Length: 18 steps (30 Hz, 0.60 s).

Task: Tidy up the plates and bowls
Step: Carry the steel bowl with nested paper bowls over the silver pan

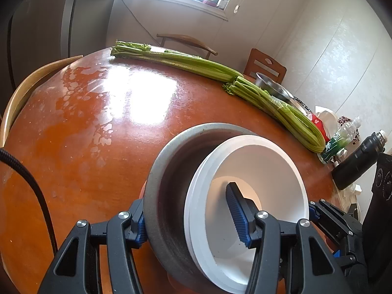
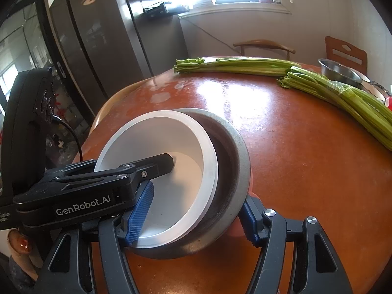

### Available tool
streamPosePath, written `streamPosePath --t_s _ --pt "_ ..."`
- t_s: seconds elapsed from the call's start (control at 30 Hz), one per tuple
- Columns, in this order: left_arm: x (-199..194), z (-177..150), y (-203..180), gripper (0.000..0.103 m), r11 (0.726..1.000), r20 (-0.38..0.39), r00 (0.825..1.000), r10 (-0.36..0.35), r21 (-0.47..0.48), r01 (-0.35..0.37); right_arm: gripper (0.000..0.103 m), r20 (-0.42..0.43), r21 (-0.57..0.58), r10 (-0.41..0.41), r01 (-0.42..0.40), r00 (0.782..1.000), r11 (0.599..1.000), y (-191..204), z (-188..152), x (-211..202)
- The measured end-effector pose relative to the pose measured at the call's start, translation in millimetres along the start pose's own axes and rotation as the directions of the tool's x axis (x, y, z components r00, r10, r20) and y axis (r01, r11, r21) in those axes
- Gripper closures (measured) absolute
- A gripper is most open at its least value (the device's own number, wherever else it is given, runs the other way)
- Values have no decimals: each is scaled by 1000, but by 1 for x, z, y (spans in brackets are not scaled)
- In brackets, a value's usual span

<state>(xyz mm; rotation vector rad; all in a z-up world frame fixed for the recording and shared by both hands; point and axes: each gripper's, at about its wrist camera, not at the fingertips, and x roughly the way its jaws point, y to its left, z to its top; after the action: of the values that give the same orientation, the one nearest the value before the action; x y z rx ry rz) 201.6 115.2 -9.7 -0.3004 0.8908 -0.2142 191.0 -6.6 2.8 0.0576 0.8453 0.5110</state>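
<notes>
A white bowl [image 1: 257,171] is nested tilted inside a grey bowl [image 1: 169,171] on the round brown table [image 1: 98,127]. My left gripper [image 1: 188,218] is shut on the stack, one finger inside the white bowl, the other outside the grey bowl's wall. In the right wrist view the white bowl [image 2: 171,134] and the grey bowl [image 2: 235,147] sit between the fingers of my right gripper [image 2: 193,218], which is shut on the stack, one blue pad inside the white bowl, one outside the grey wall. The left gripper's finger [image 2: 156,164] reaches into the white bowl.
Two celery bunches [image 1: 196,66] lie across the far side of the table. A steel bowl [image 1: 272,85], a plastic bottle [image 1: 343,137] and a black flask [image 1: 360,159] stand at the right edge. Chairs [image 1: 24,90] ring the table. A fridge [image 2: 98,36] is behind.
</notes>
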Motion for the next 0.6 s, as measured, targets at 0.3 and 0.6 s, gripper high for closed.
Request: streamPosePath --t_s 0.3,0.6 --pt "-3 0 3 48 1000 6 1000 -11 -9 11 35 9 -14 -19 20 1000 1000 4 -2 2" --pt "-8 -2 0 48 1000 25 999 24 16 -24 35 14 -3 -35 35 999 999 -1 -2 3"
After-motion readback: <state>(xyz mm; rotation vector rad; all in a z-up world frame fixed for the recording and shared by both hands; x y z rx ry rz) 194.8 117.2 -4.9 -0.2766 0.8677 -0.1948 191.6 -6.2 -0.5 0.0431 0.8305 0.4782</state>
